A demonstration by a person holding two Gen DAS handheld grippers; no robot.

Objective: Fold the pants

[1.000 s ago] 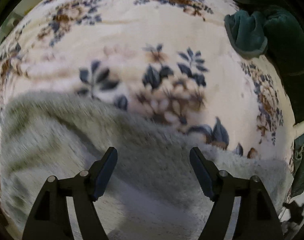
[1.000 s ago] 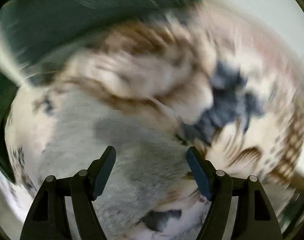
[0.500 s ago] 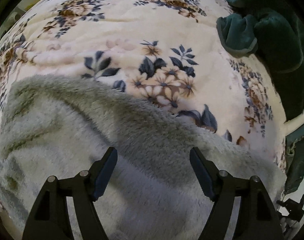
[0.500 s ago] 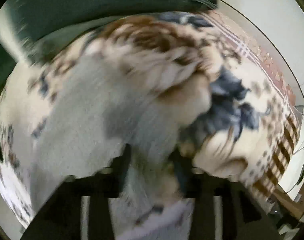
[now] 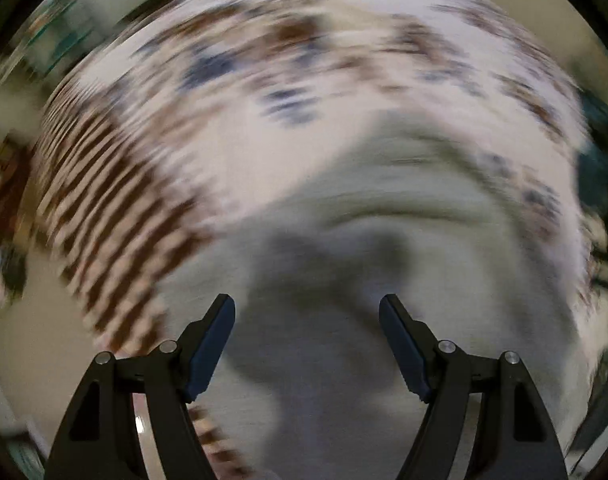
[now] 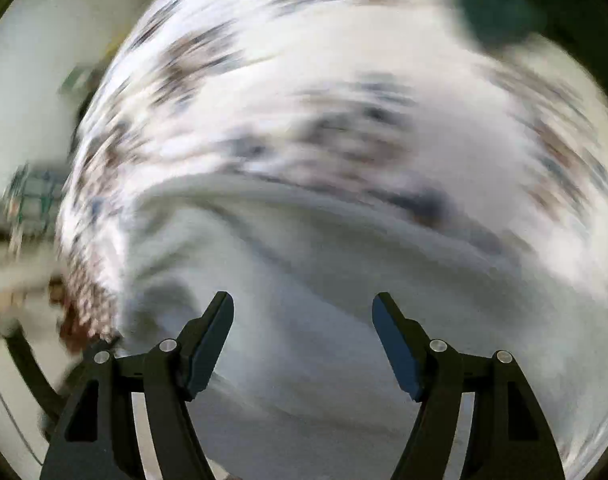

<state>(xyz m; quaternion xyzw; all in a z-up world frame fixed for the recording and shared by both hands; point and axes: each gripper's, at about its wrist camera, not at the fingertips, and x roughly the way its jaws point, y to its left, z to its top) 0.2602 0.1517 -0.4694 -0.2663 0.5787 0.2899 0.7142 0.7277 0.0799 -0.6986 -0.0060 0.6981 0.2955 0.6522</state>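
Observation:
The grey fleece pants lie on a cream floral blanket; both views are badly motion-blurred. My left gripper is open and empty, its jaws wide apart above the grey fabric. In the right wrist view the pants fill the lower half. My right gripper is open and empty above them. Folds and edges of the pants are too blurred to make out.
The blanket's brown striped border runs down the left, with pale floor beyond. A dark green cloth lies at the top right of the right wrist view and at the right edge of the left wrist view.
Both grippers have swung fast, so the views now face the blanket's striped edge. The right gripper's fingers, close together on the fabric half a second ago, now stand open.

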